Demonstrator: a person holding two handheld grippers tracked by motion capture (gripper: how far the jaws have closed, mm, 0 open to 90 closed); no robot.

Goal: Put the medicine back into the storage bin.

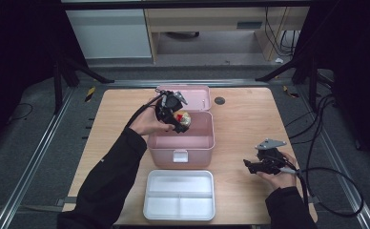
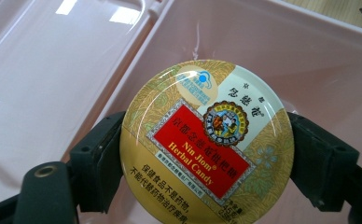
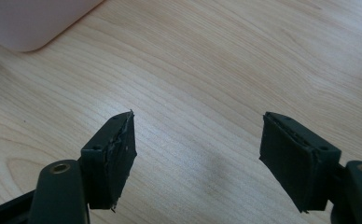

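Observation:
A round gold candy tin (image 2: pixel 207 144) with a red label is clamped between the jaws of my left gripper (image 1: pixel 179 121), which is shut on it. In the high view the candy tin (image 1: pixel 185 119) hangs over the open pink box (image 1: pixel 204 143), above its back left part. The box's lid (image 1: pixel 197 98) lies folded back behind it. My right gripper (image 3: pixel 198 154) stands open with nothing between its jaws, low over bare wood. In the high view the right gripper (image 1: pixel 251 166) sits near the table's front right, to the right of the box.
A white divided tray (image 1: pixel 179 194) lies at the table's front edge, just in front of the pink box. A small dark round disc (image 1: pixel 220 100) sits in the tabletop behind the box. Cables trail off the table's right side.

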